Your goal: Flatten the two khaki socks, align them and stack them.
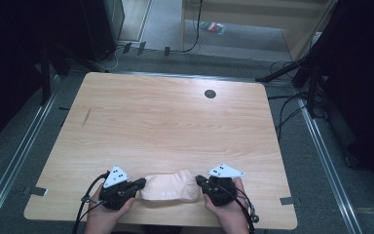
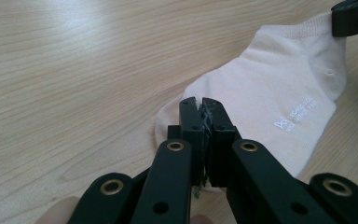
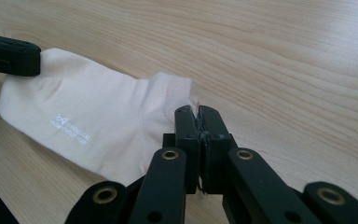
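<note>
While pinched at both ends, sock [image 1: 169,187] spans hand-held grippers.

even, soft light on the pale wooden surface [image 1: 175,122]; dark, dim surroundings at nine and three o'clock. close views sharp, faint sheen, mild shadows.

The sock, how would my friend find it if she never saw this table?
Start at the wooden table and look along its near edge. Between the left gripper and right gripper lies the sock: pale cream, soft, with tiny white lettering, pinched at both ends.
</note>
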